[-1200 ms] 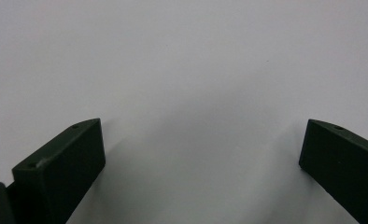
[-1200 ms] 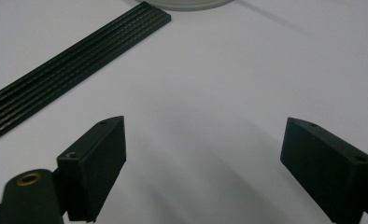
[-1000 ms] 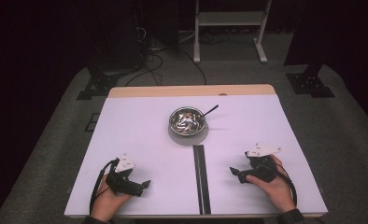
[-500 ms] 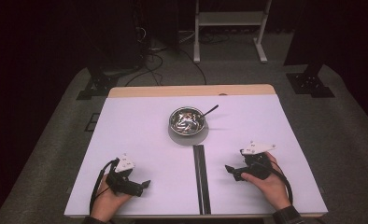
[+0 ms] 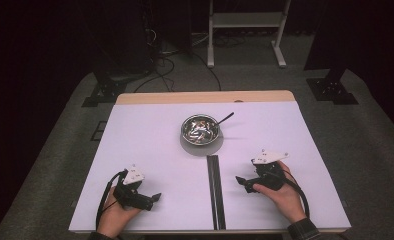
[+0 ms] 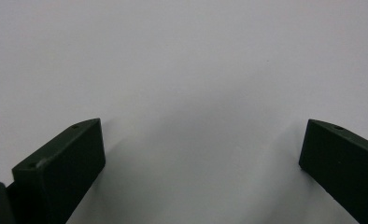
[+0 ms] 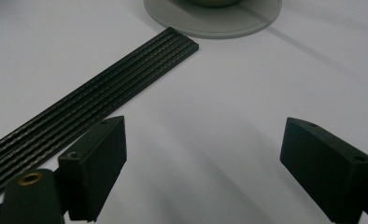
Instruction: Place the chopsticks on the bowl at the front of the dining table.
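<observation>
White sheeting covers the table (image 5: 150, 145), and at its near edge the left gripper (image 5: 152, 198) and right gripper (image 5: 241, 181) rest low with jaws spread, holding nothing, apparently staged for a start. Between them a black ribbed strip (image 5: 215, 190) runs from the near edge to a grey disc (image 5: 201, 146) bearing the steel bowl (image 5: 200, 129) at mid-table, a dark-handled utensil (image 5: 225, 118) leaning out toward the far right corner, seemingly centred for either hand.

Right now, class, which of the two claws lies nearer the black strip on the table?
The right claw: it sits close beside the black strip, which also shows by its jaws, while the left claw lies farther off.
</observation>
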Tool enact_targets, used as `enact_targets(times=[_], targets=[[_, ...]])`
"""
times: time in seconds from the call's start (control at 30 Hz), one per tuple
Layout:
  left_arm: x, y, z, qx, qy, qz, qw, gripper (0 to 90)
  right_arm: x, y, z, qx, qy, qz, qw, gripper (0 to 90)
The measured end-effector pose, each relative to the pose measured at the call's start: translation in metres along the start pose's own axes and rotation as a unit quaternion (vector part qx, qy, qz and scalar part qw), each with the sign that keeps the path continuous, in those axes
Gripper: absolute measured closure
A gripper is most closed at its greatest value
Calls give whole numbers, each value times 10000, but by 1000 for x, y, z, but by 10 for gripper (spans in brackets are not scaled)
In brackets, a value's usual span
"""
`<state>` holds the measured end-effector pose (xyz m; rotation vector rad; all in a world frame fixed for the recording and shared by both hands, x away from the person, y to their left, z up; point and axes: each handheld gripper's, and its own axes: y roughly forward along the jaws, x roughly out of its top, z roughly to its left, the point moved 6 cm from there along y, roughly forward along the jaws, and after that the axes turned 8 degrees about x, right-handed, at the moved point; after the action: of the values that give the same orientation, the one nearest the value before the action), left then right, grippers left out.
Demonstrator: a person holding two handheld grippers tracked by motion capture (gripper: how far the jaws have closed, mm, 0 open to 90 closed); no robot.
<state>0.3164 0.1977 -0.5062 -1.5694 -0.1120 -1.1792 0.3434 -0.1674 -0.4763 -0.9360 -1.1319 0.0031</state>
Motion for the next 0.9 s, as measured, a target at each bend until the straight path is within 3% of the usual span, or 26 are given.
enact_targets(times=[0.9], targets=[[0, 0, 0, -1, -1, -2, 10000, 0, 17, 15, 2, 122, 14, -10, 9999, 131]])
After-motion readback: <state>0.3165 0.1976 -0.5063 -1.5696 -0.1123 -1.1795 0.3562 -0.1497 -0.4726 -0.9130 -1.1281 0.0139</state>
